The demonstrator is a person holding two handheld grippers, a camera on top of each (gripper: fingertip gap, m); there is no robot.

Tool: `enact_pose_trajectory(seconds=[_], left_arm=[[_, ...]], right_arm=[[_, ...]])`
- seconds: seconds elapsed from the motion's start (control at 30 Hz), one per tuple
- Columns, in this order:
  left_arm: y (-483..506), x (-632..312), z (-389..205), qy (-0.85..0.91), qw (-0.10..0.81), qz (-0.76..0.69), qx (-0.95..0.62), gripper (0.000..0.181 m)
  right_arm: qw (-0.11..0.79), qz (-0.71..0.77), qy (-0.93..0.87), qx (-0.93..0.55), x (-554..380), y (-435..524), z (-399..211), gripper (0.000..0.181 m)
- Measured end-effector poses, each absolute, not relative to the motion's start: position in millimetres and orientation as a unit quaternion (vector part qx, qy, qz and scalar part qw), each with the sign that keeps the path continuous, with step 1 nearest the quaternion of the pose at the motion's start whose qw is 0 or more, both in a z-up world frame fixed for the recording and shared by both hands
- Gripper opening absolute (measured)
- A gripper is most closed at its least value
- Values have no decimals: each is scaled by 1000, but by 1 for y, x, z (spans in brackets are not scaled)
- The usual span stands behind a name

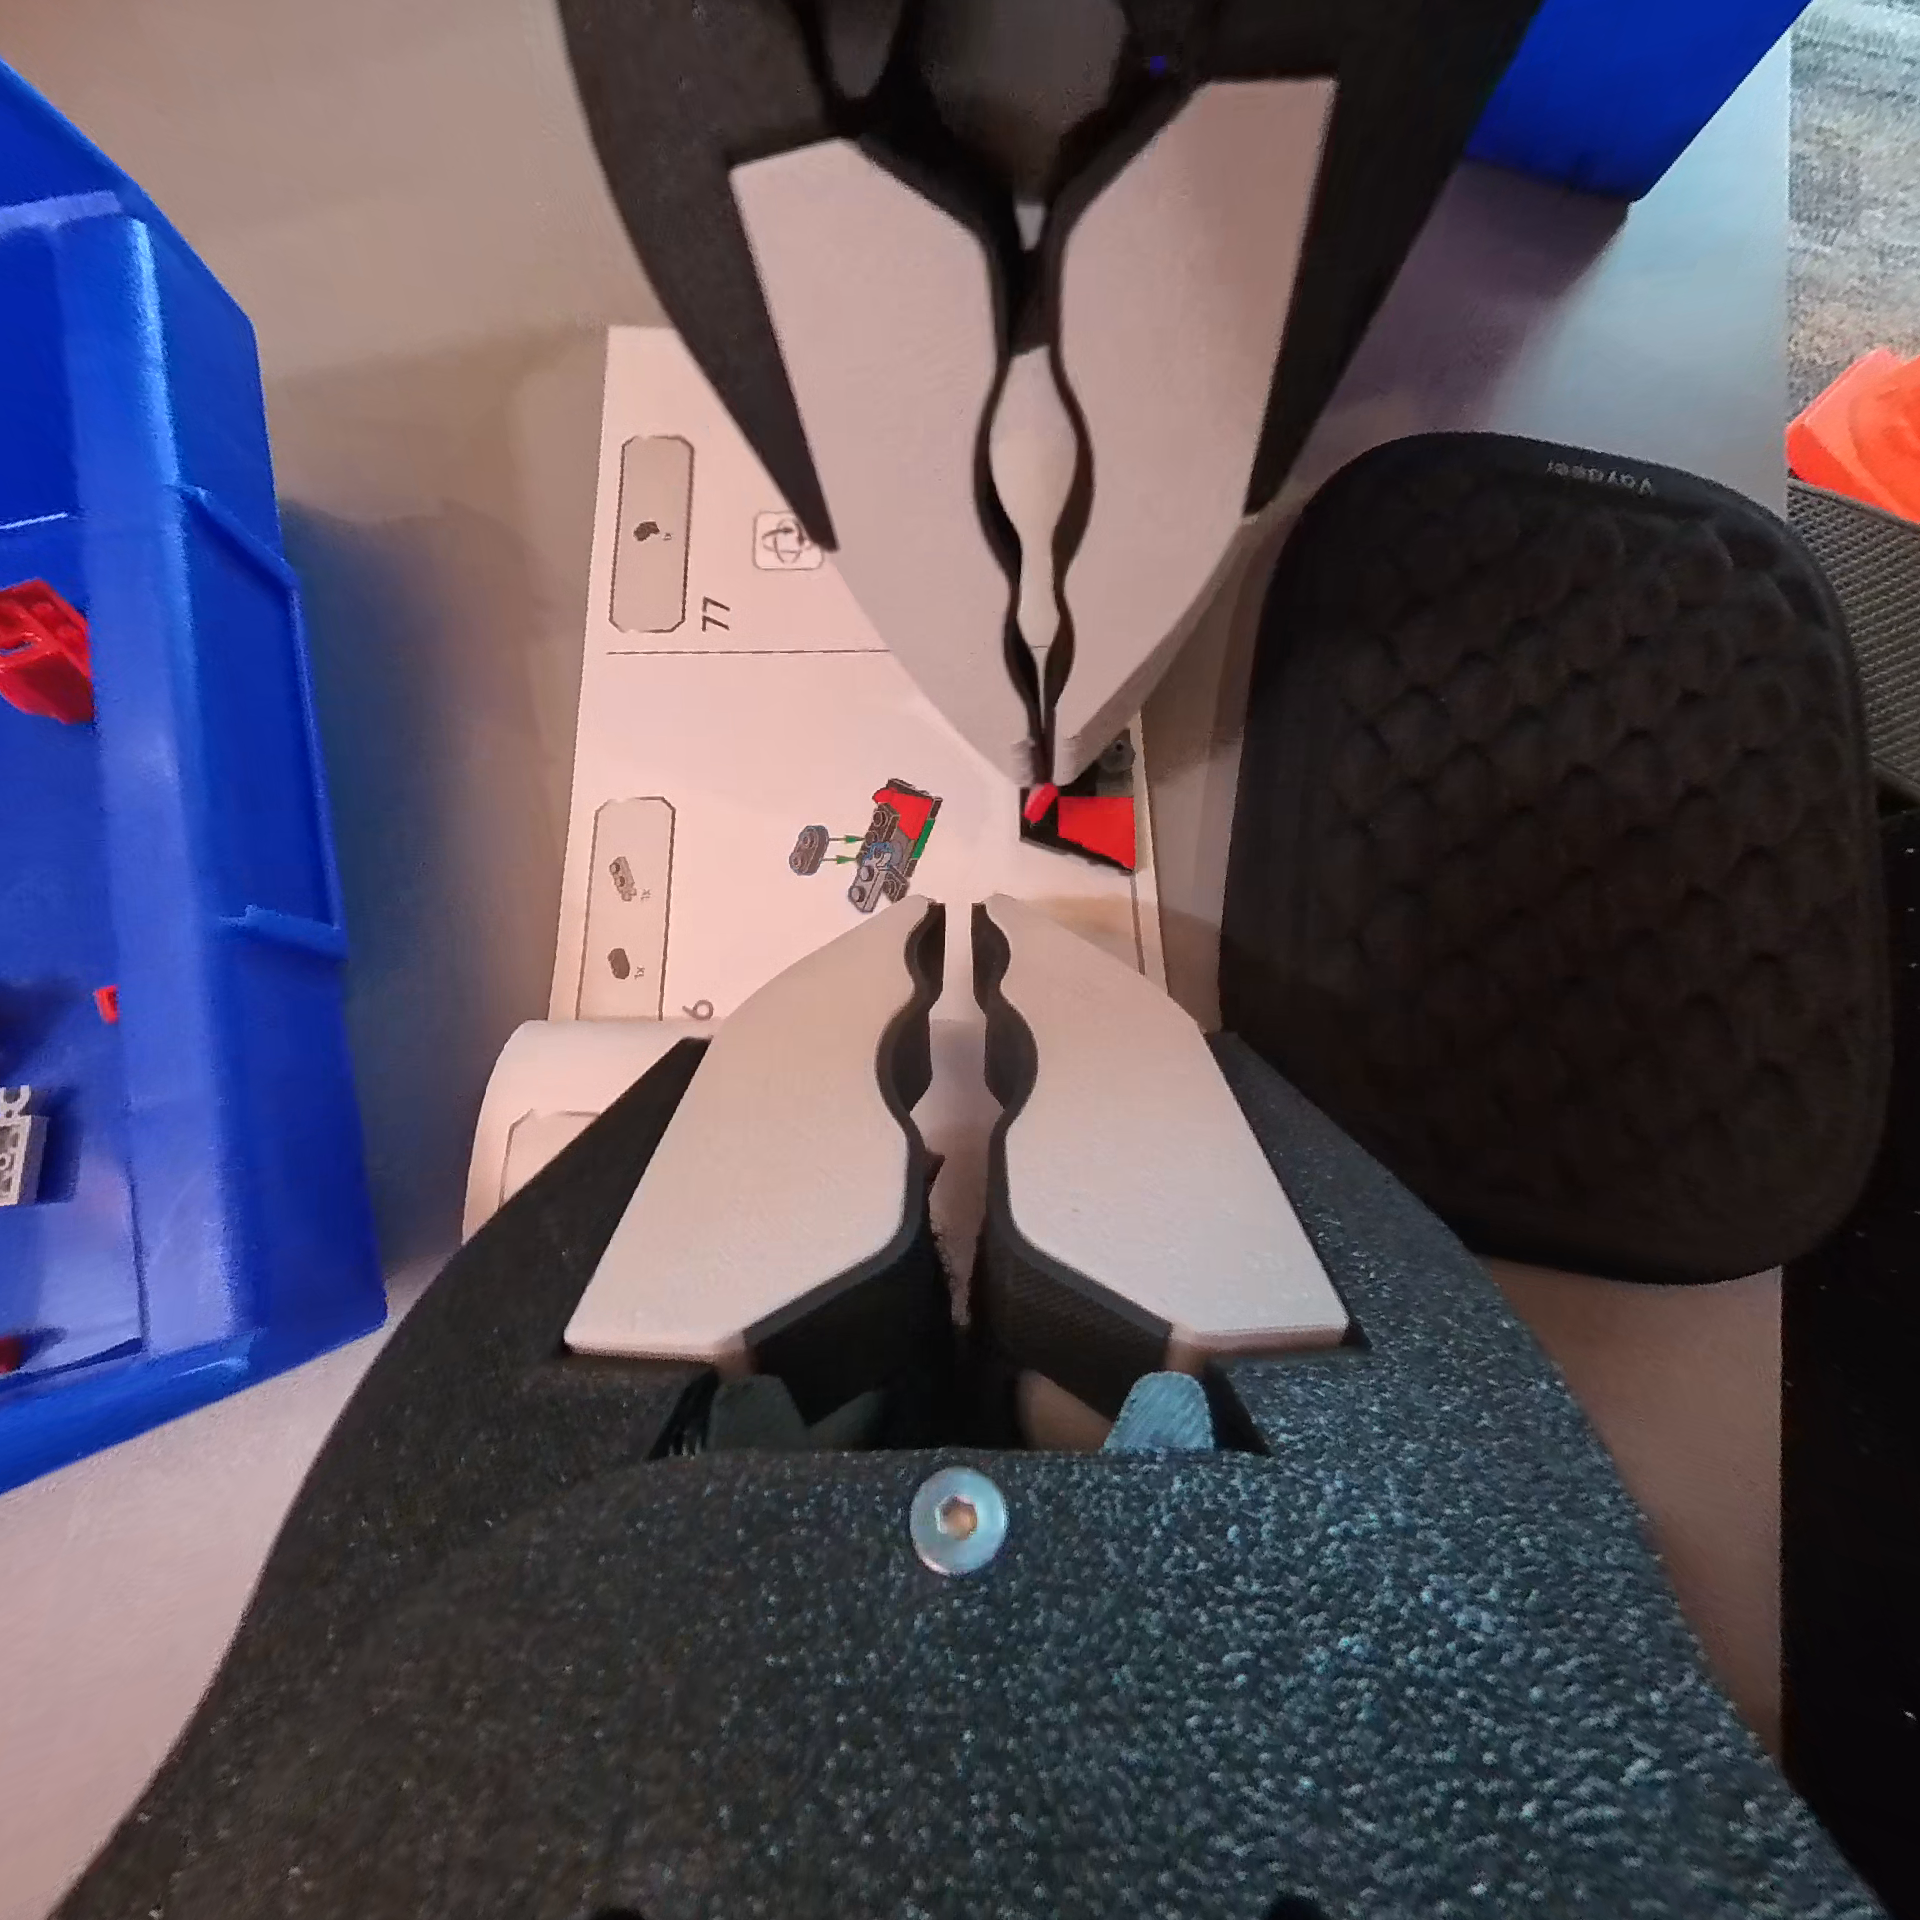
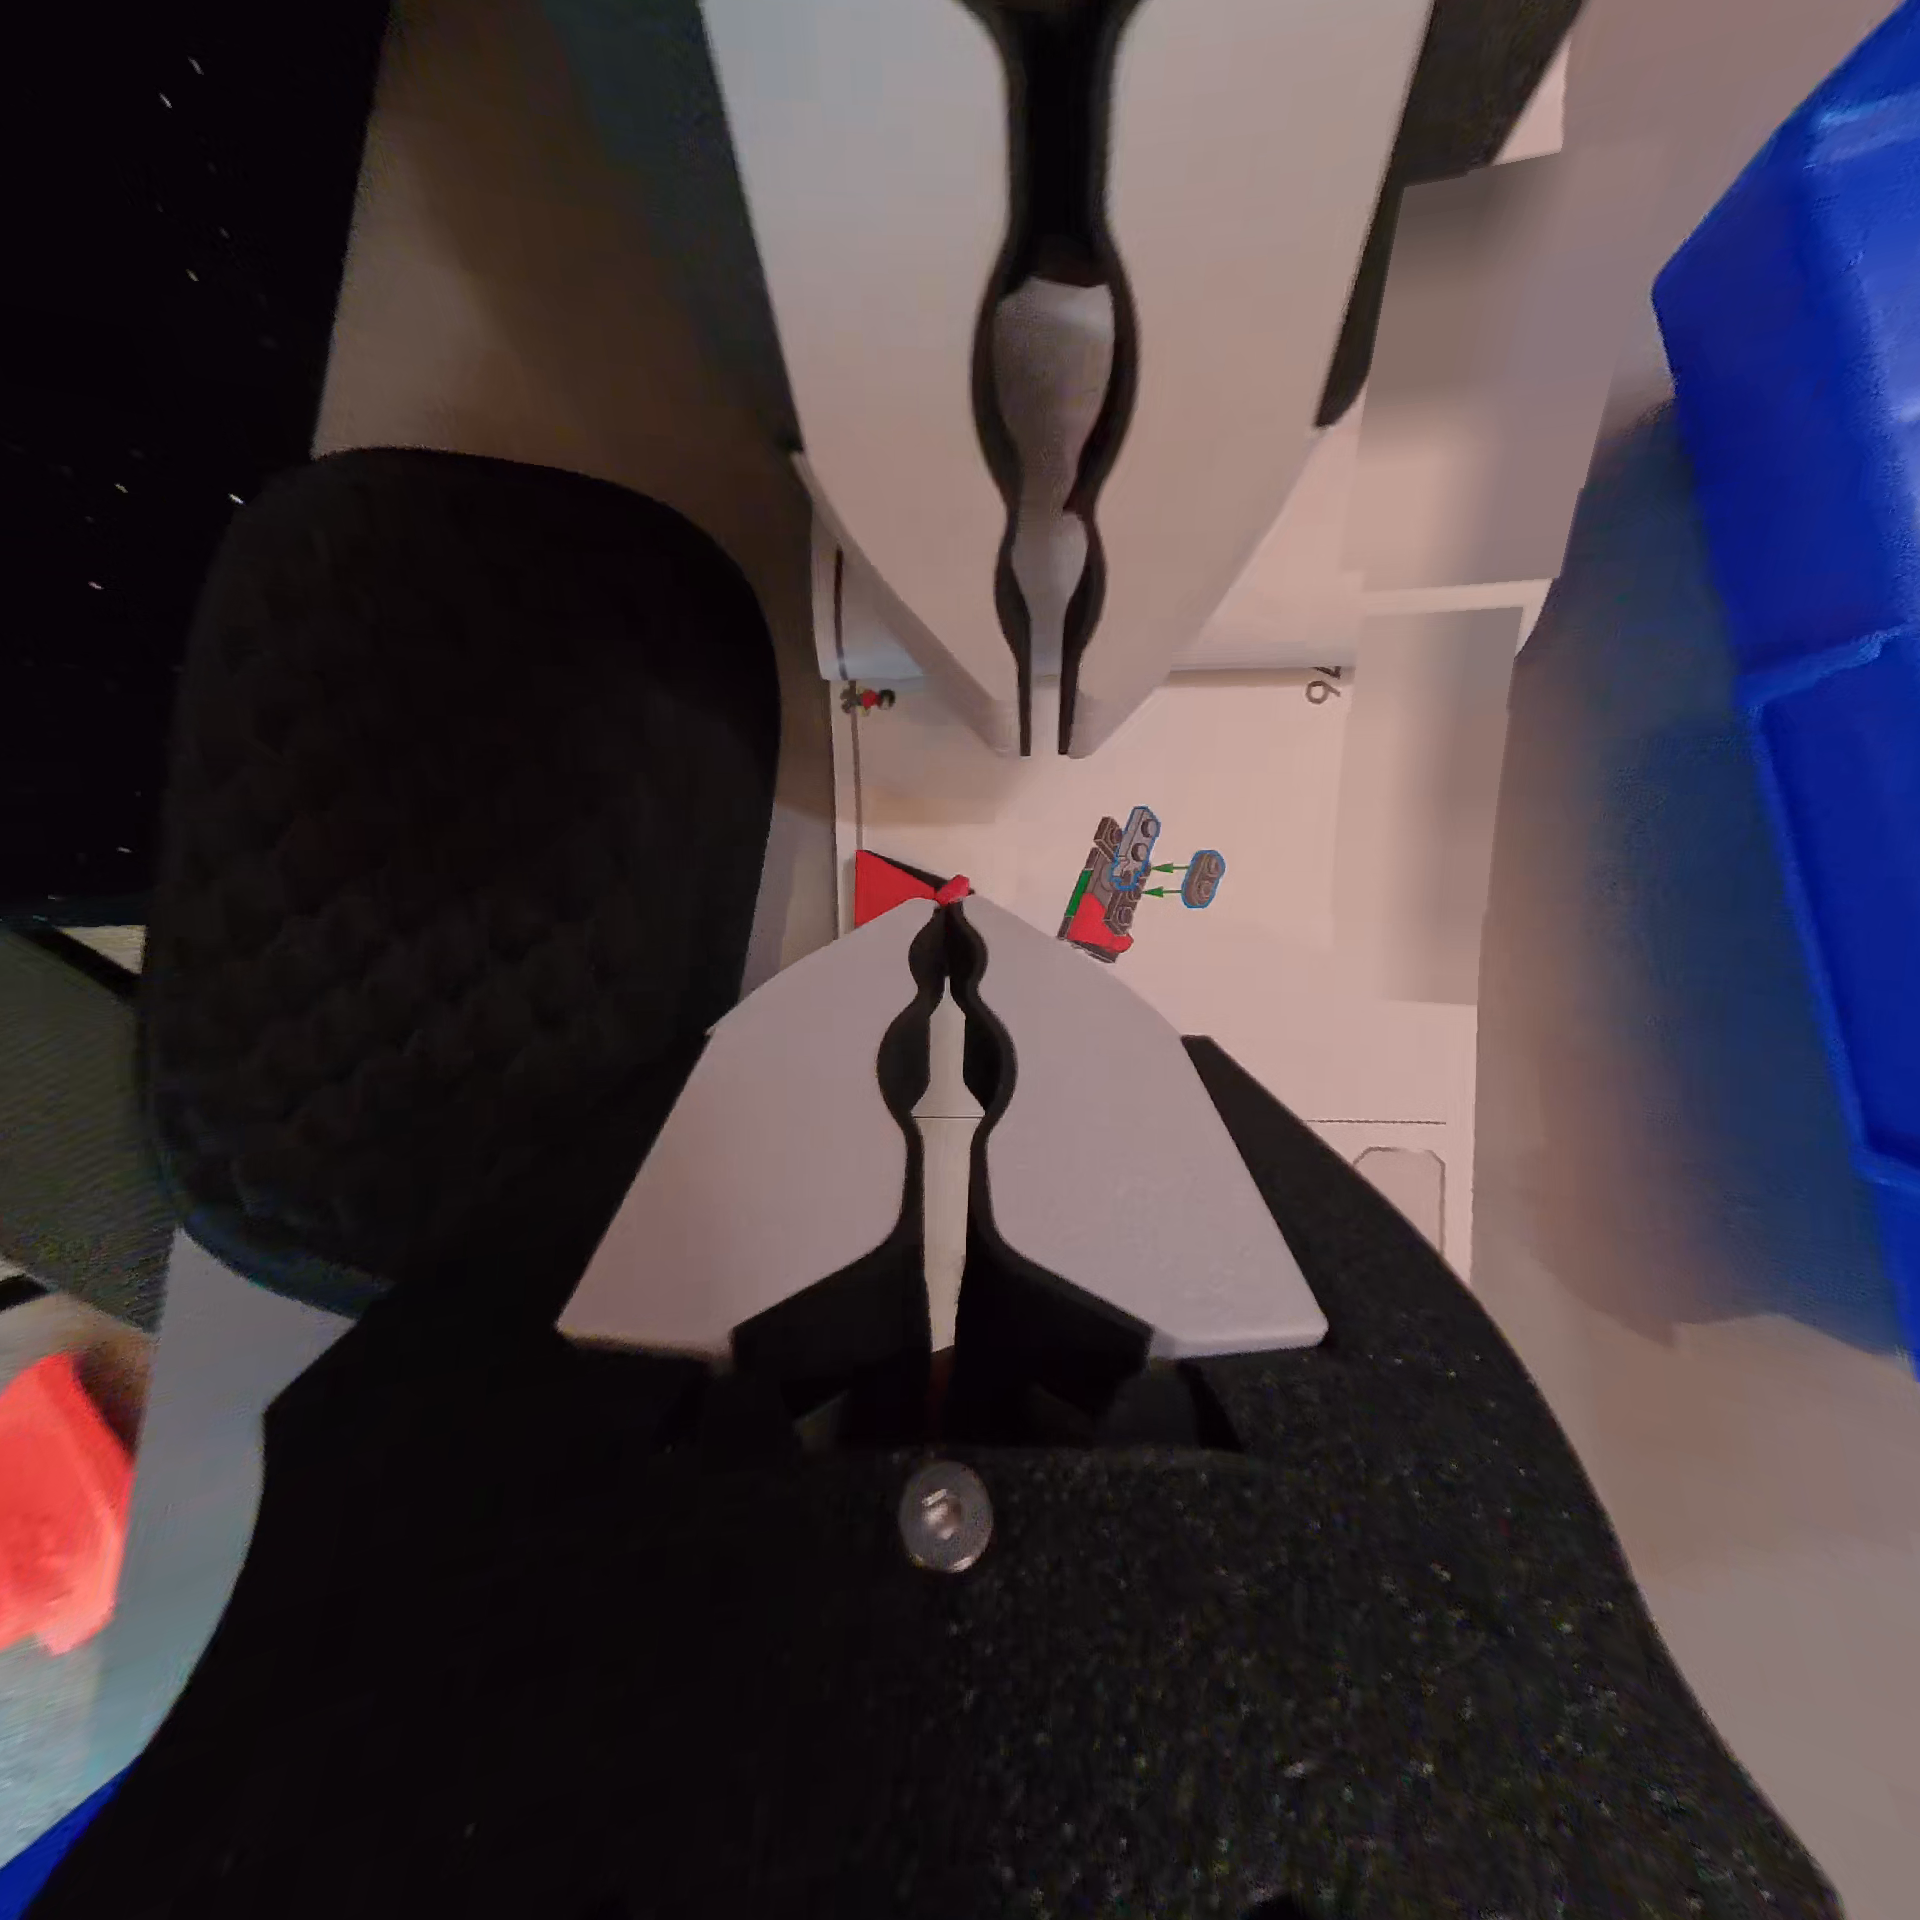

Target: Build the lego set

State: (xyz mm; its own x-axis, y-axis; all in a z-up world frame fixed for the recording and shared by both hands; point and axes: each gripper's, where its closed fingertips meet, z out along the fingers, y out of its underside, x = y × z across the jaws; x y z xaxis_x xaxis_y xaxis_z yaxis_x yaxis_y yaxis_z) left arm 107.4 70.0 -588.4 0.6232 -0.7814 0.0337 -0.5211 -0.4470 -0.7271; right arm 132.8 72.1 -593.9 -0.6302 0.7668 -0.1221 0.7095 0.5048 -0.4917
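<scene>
An open instruction booklet (image 1: pixel 790 727) lies on the pale table, also in the right wrist view (image 2: pixel 1195 987). A red and black lego part (image 1: pixel 1091 826) sits at the booklet's edge (image 2: pixel 883 883). My right gripper (image 2: pixel 951 906) is shut on a small red piece (image 2: pixel 954 888) right beside that part. In the left wrist view it comes in from the top (image 1: pixel 1039 774) with the red piece (image 1: pixel 1039 802) at its tips. My left gripper (image 1: pixel 958 909) is open by a narrow slit and empty, facing the right one a short way off; it also shows in the right wrist view (image 2: pixel 1044 748).
A blue bin (image 1: pixel 156 727) with red and grey bricks stands to the left of my left gripper, and shows at the right in the right wrist view (image 2: pixel 1818 520). A black textured pad (image 1: pixel 1558 862) (image 2: pixel 468 862) lies beside the booklet. An orange-red object (image 1: pixel 1860 426) (image 2: pixel 52 1507) sits beyond it. My two grippers' fingertips are within a few centimetres of each other.
</scene>
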Motion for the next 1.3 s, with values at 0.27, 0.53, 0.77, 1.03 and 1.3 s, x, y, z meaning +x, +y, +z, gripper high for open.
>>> enact_pose_trajectory(seconds=[0.27,0.53,0.77,1.03,1.3], left_arm=[[68,109,-587,397,353,-188,-826,4],[70,107,-584,388,357,-195,-827,4],[71,106,-586,386,356,-195,-829,4],[71,106,-587,385,355,-199,-829,4],[72,106,-588,383,353,-203,-829,4]], right_arm=[[200,140,-941,-236,132,72,-591,0],[204,48,-974,-90,137,75,-594,1],[172,29,-984,-31,134,74,-601,1],[132,33,-991,2,135,73,-604,1],[109,38,-993,6,137,72,-607,1]])
